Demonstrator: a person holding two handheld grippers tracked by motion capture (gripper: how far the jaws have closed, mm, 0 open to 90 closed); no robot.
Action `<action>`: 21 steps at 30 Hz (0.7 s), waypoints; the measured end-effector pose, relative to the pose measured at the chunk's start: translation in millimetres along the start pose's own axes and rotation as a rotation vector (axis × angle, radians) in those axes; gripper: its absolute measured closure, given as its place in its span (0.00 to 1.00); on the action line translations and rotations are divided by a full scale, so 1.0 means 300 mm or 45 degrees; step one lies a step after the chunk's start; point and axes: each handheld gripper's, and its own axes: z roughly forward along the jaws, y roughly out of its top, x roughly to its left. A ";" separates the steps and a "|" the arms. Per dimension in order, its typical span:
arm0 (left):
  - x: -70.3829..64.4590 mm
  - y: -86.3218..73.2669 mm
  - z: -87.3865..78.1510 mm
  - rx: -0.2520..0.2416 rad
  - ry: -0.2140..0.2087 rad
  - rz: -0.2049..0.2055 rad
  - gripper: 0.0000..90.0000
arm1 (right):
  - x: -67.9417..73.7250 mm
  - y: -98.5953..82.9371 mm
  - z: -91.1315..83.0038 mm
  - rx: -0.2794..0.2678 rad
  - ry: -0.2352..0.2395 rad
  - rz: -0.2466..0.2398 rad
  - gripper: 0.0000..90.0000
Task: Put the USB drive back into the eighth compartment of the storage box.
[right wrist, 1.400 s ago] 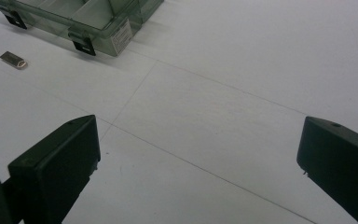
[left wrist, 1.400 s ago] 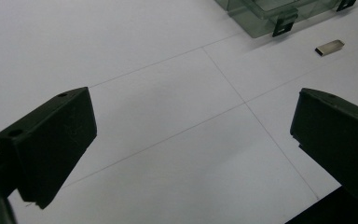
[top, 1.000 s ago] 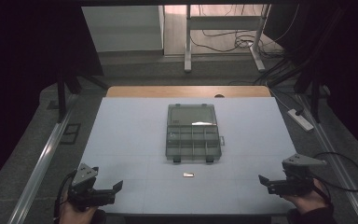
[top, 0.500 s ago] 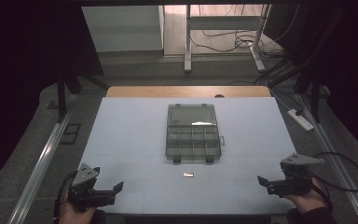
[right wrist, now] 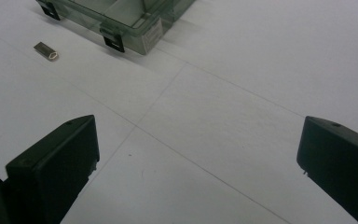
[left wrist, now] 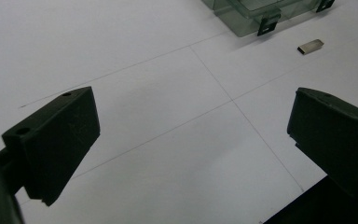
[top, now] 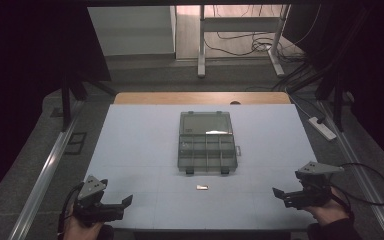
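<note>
Near the table's [top: 130, 145] front corners, the left gripper [top: 126, 202] and right gripper [top: 278, 193] sit wide and empty; a small metal piece [top: 202, 187] lies before the compartment box [top: 206, 142]. Left gripper view: jaws wide, piece [left wrist: 310, 46] beside box [left wrist: 251, 14]. Right gripper view: jaws wide, piece [right wrist: 46, 51] near box [right wrist: 121, 18].

Small deltas only. Left gripper [top: 125, 202] has slid a bit rightward along the near edge of the worktop [top: 145, 145] over the last second; its jaw tips now sit slightly further in than before. The grey plate on top of it has shifted right with it. Right gripper [top: 278, 194] has drifted a little left and slightly down toward the near edge; most of that came in the first half second, less since. The hand [top: 330, 210] under it shows a touch less, lower in the high view. Jaw gap on both looks the same as before, wide apart.
</note>
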 end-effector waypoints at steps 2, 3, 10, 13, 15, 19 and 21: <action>0.000 0.000 0.000 0.001 -0.001 0.000 0.02 | 0.000 0.002 0.002 -0.001 0.005 -0.002 0.00; 0.000 0.000 0.000 0.001 -0.002 0.001 0.02 | 0.000 0.006 0.006 0.004 0.024 0.006 0.00; 0.000 0.000 0.001 0.005 -0.005 0.010 0.02 | -0.003 0.021 0.015 -0.010 0.091 0.027 0.00; 0.000 0.000 0.001 0.005 -0.007 0.007 0.02 | 0.005 0.032 0.023 -0.012 0.107 -0.004 0.00; -0.001 0.000 0.001 0.004 -0.006 0.006 0.02 | 0.006 0.034 0.023 -0.013 0.111 -0.016 0.00; 0.000 0.000 0.001 0.005 -0.006 0.005 0.02 | 0.018 0.054 0.031 -0.024 0.155 -0.036 0.00; 0.000 0.000 0.001 0.006 -0.007 0.006 0.02 | 0.019 0.057 0.033 -0.022 0.159 -0.040 0.00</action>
